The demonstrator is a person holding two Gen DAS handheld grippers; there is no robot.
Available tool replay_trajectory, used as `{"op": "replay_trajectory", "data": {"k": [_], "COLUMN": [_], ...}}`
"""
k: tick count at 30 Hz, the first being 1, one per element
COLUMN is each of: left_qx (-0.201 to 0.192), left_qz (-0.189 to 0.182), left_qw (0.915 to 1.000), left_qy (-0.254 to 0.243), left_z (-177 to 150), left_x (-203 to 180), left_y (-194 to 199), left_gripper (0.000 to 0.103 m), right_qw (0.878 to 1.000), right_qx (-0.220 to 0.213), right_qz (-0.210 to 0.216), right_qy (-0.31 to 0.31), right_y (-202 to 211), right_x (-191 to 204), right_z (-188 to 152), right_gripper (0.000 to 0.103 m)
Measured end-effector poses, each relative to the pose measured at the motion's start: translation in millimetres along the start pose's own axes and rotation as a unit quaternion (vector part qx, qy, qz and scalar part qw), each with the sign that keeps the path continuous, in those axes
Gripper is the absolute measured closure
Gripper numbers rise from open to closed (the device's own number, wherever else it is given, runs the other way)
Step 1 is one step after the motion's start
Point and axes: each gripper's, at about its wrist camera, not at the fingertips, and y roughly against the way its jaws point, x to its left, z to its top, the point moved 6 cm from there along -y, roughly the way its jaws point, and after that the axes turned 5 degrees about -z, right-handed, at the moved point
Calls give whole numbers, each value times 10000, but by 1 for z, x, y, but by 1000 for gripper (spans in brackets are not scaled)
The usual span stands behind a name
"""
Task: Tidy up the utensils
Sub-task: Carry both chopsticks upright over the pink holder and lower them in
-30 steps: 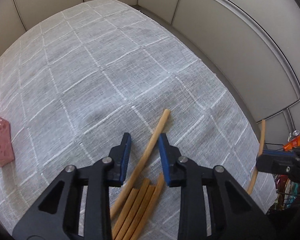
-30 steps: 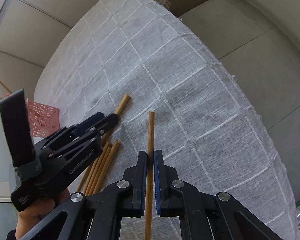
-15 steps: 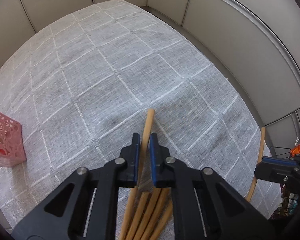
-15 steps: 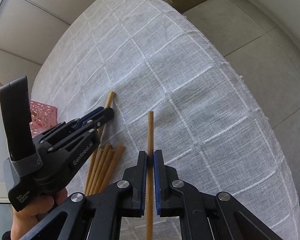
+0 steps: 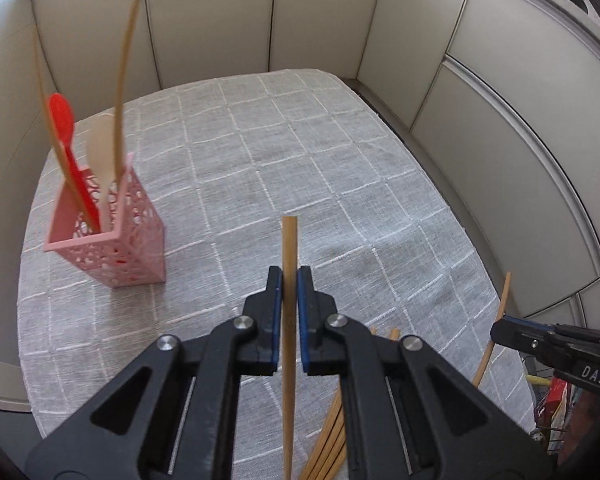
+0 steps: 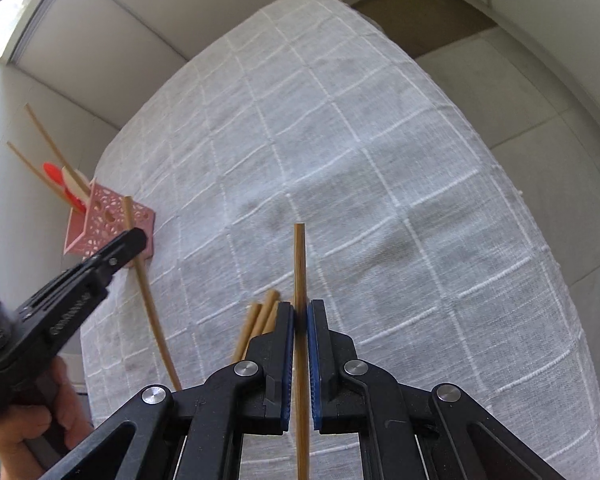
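Note:
My left gripper [image 5: 289,273] is shut on a wooden chopstick [image 5: 289,240] and holds it above the grey checked cloth. To its left stands a pink perforated holder [image 5: 112,240] with a red spoon [image 5: 62,116], a white spoon [image 5: 100,148] and two chopsticks inside. Several loose chopsticks [image 5: 328,440] lie on the cloth under the left gripper. My right gripper [image 6: 300,304] is shut on a second chopstick [image 6: 299,260], also off the cloth. The right wrist view shows the left gripper [image 6: 136,236] in front of the pink holder [image 6: 104,216].
The cloth-covered table [image 5: 300,152] stands among pale panel walls [image 5: 480,100] at the back and sides. Its right edge drops to a tiled floor [image 6: 540,100]. Colourful clutter [image 5: 560,400] sits past the table's near right corner. A hand [image 6: 28,432] grips the left tool.
The left jaws closed on a chopstick from the pile and lifted it, and the view swung toward the pink holder. The right gripper rose slightly with its chopstick.

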Motion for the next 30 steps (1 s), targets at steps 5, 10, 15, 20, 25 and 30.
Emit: {"op": "replay_trajectory", "data": {"k": [5, 10, 15, 20, 25, 30], "left_qx": [-283, -524, -865, -1189, -1451, -1763], "left_qz": [119, 68, 111, 116, 117, 150], "left_qw": [9995, 9975, 9925, 9860, 9814, 9762], "left_qy": [99, 470, 853, 1160, 1250, 1251], "left_z": [-9, -22, -32, -37, -33, -13], "left_x": [19, 45, 72, 90, 98, 106], "left_y": [40, 76, 113, 137, 148, 164], "left_gripper": [95, 95, 95, 95, 95, 95], "right_qw": [9986, 9943, 9882, 9810, 9707, 9590], "right_qx": [-240, -528, -875, -1260, -1626, -1910], "right_qz": [-137, -95, 111, 341, 574, 724], "right_qy": [449, 917, 1253, 1433, 1675, 1965], "right_y": [9, 25, 45, 62, 78, 91], "right_x": [28, 59, 87, 110, 134, 163], "right_z": [-6, -17, -21, -20, -20, -13], "right_gripper": [98, 98, 99, 99, 99, 99]}}
